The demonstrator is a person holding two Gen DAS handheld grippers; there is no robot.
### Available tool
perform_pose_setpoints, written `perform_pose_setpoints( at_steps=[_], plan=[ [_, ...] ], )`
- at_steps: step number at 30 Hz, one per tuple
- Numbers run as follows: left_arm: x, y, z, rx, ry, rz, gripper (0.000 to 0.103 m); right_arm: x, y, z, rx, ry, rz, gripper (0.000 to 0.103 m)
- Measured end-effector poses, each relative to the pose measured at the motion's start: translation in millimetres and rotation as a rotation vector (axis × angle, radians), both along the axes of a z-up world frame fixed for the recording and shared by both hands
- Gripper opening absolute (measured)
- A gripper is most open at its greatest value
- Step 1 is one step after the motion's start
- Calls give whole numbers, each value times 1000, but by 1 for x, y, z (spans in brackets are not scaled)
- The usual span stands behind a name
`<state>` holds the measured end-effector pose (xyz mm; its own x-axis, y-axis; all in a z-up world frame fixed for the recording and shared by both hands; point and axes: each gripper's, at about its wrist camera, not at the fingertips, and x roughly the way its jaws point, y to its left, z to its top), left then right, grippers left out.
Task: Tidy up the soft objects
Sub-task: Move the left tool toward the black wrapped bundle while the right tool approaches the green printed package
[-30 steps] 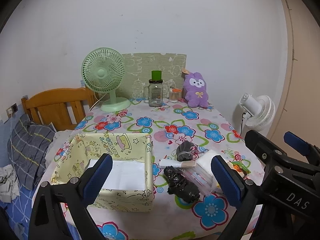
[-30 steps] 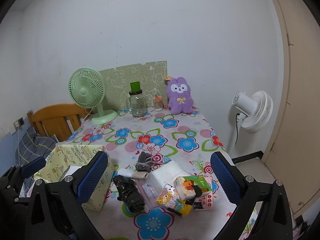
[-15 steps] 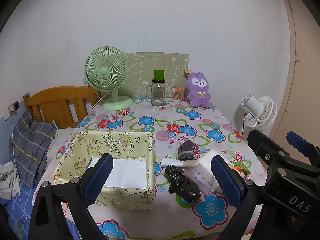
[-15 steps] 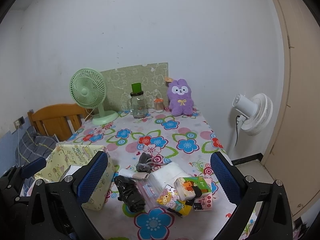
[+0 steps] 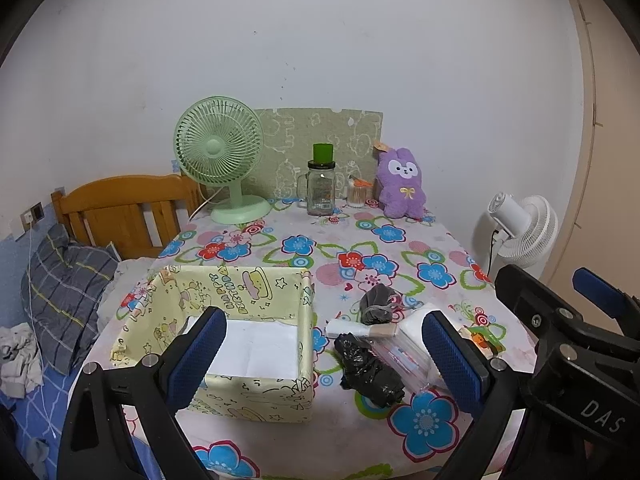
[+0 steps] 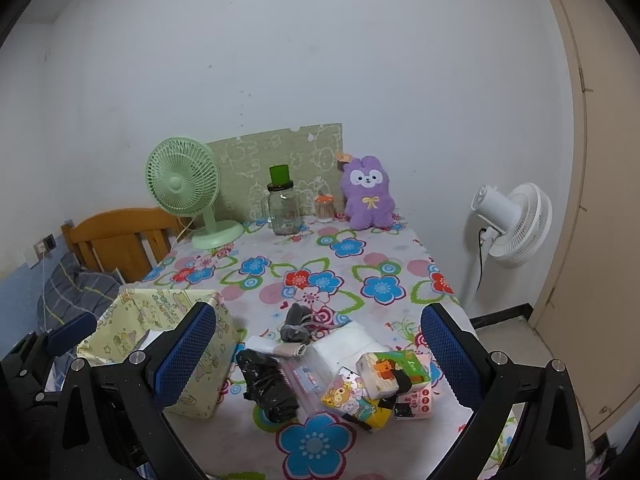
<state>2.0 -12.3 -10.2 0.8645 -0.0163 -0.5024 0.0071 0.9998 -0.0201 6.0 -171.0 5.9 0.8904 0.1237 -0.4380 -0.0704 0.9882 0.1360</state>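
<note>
Both hand-held grippers hang wide open above the near edge of the bench (image 5: pixel 360 240), holding nothing: the left hand-held gripper (image 5: pixel 324 356) over the yellow fabric box (image 5: pixel 248 292), the right hand-held gripper (image 6: pixel 318 354) over the pile of soft packets (image 6: pixel 360 376). The black bag (image 6: pixel 268 384) lies just right of the box, its long axis running from the box toward the near edge. A grey sock (image 6: pixel 296 322) sits behind it.

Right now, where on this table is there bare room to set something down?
The widest free patch is the middle of the tablecloth, between the yellow box and soft pile in front and the green fan, jar and purple plush at the back. The near right corner is crowded. The box floor also looks bare.
</note>
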Motion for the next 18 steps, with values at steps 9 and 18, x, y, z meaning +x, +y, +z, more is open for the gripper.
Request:
perform_pose_setpoints(
  at_steps=[9, 18],
  plan=[
    [4, -6, -2, 10, 6, -11, 99, -3, -1, 0, -18, -20, -19, 103],
    [10, -19, -6, 14, 26, -27, 95, 2, -7, -3, -22, -2, -4, 103]
  ],
)
